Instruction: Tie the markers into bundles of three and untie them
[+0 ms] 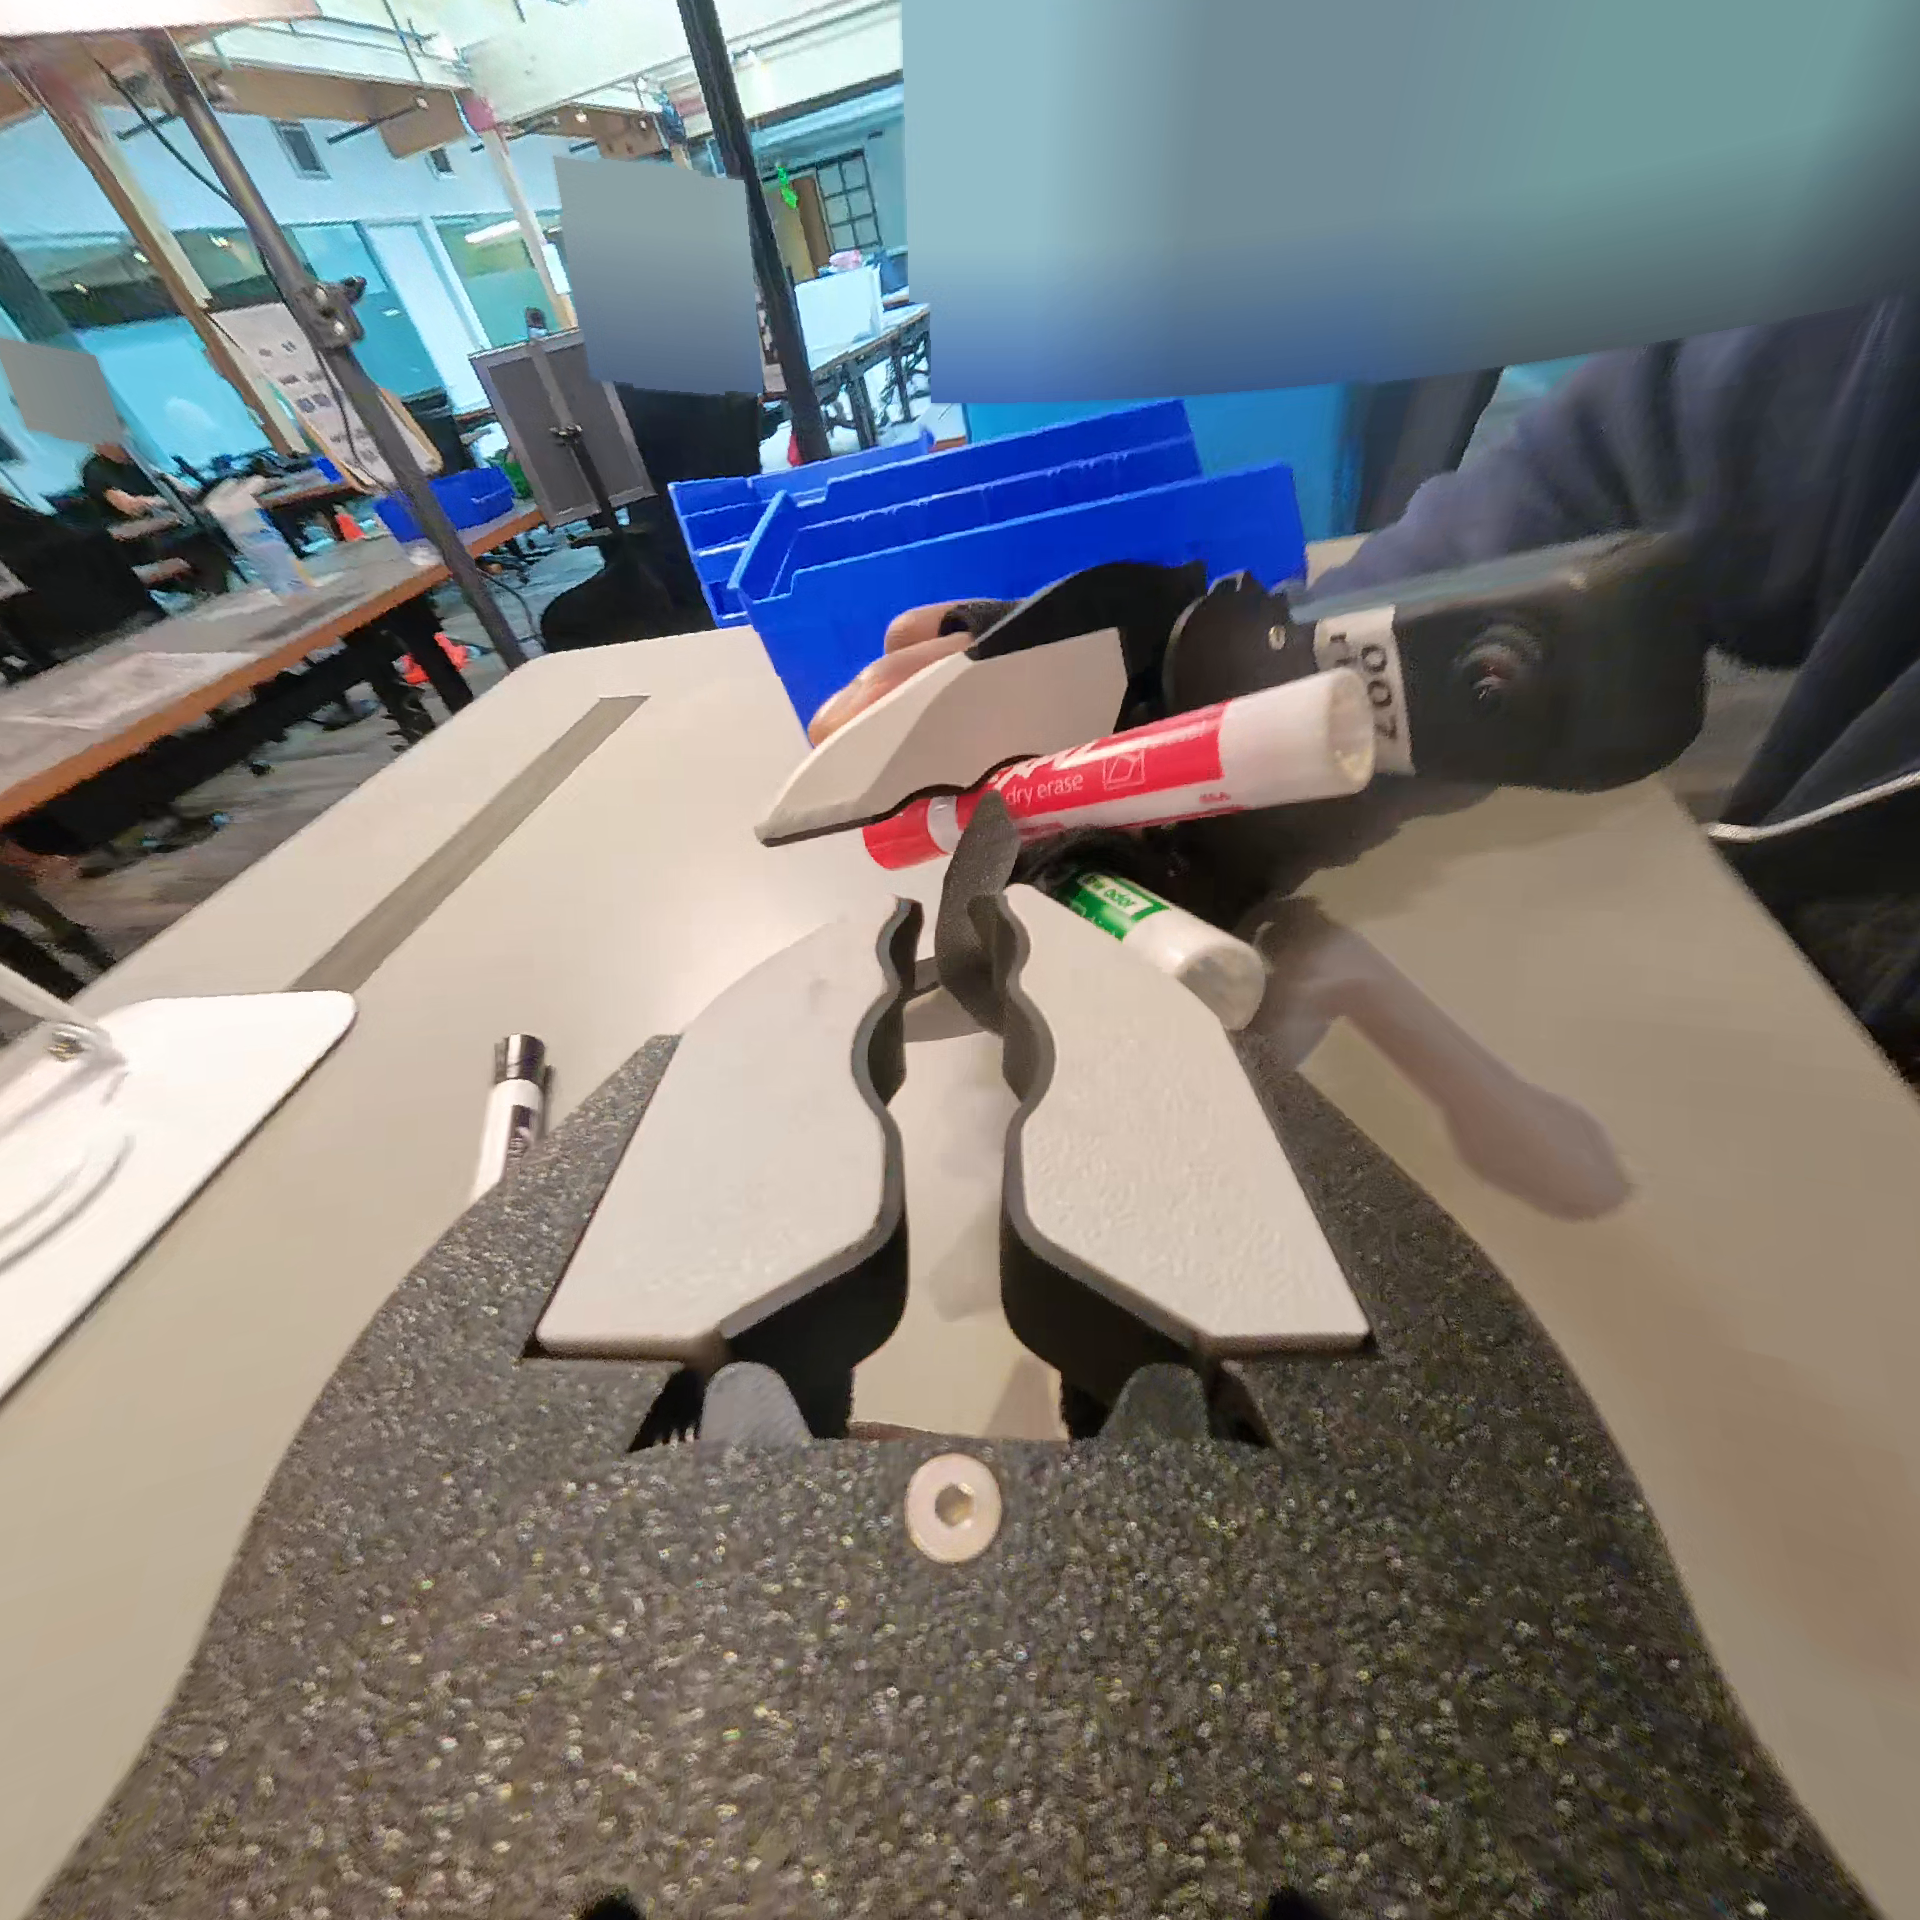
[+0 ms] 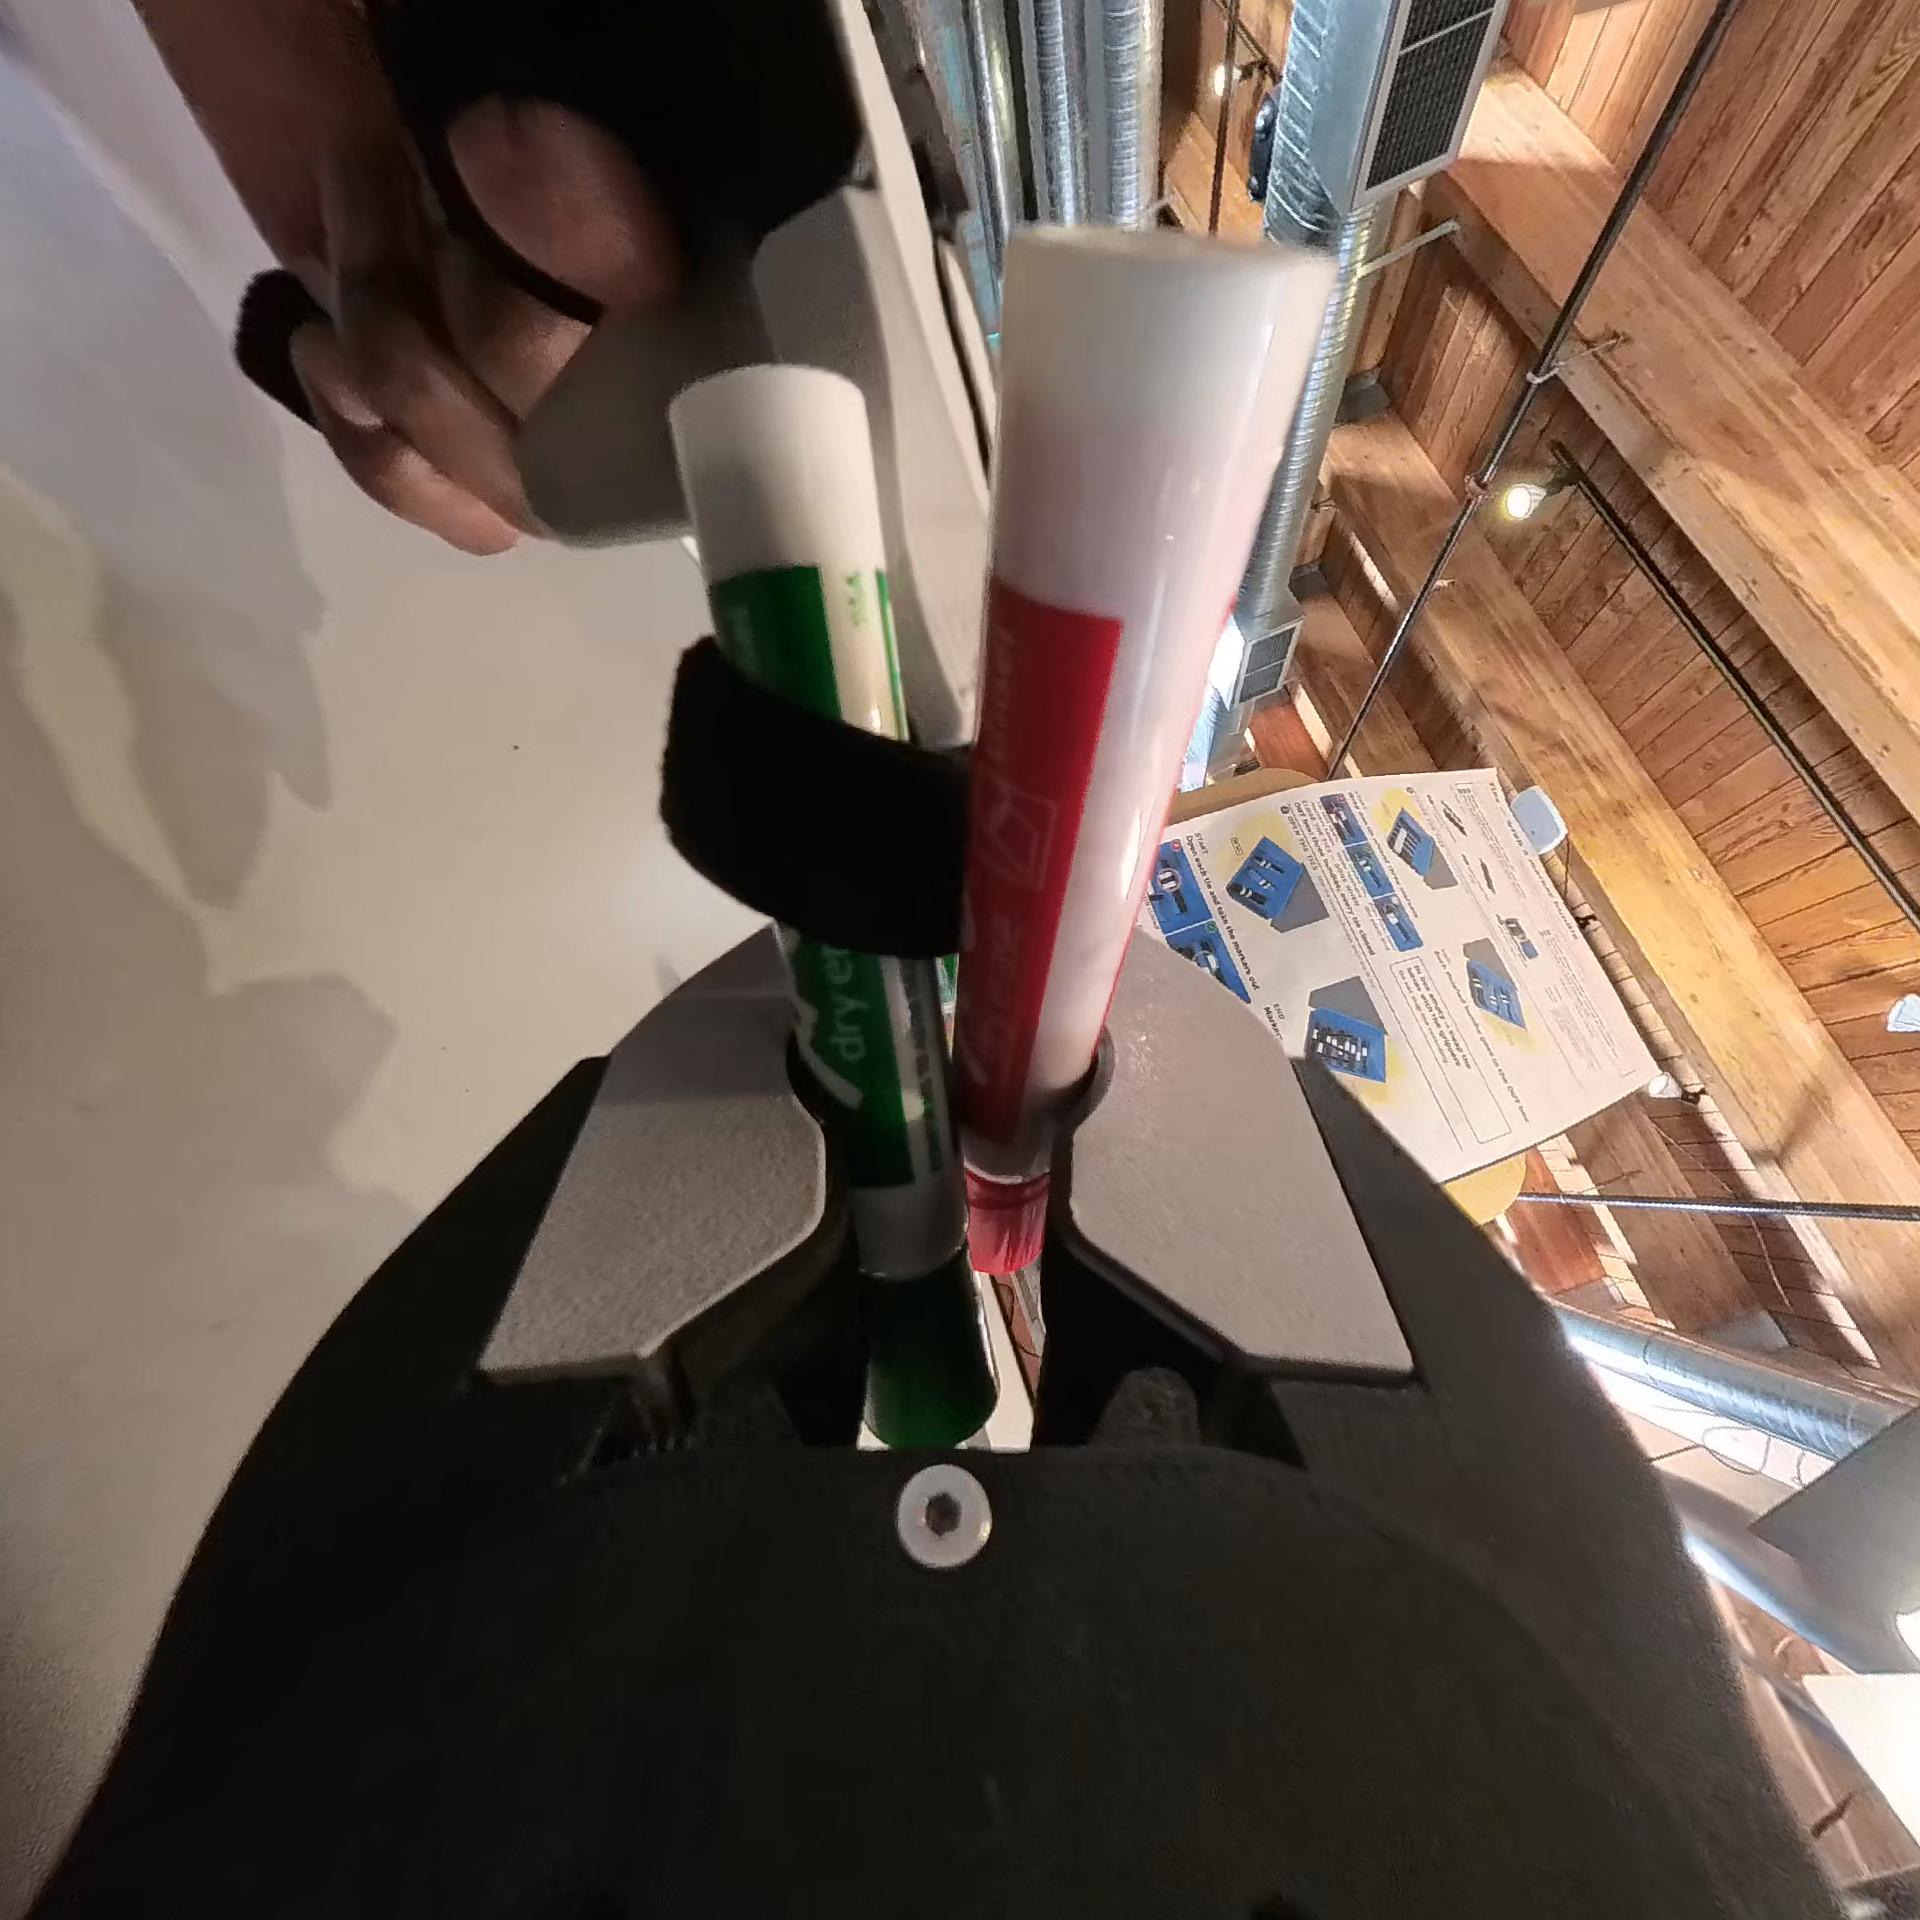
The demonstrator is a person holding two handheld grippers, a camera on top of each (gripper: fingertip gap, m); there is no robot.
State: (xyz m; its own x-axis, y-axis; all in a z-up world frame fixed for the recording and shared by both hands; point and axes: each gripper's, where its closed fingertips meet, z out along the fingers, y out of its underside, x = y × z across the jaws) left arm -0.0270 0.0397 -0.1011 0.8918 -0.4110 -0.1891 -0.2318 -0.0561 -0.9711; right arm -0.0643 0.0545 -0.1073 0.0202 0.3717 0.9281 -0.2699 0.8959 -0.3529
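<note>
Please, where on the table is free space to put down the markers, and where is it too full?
Free: the grey table between the dark strip and the left gripper. Crowded: by the blue bins, where the right gripper holds the red marker and green marker. A loose marker lies near the white plate.

Printed lettering runs along the red marker (image 1: pixel 1122 774) and green marker (image 2: pixel 831 1039) barrels. A white numbered band (image 1: pixel 1371 691) wraps the far claw's handle. An illustrated instruction sheet (image 2: pixel 1403 966) bears small print.
</note>
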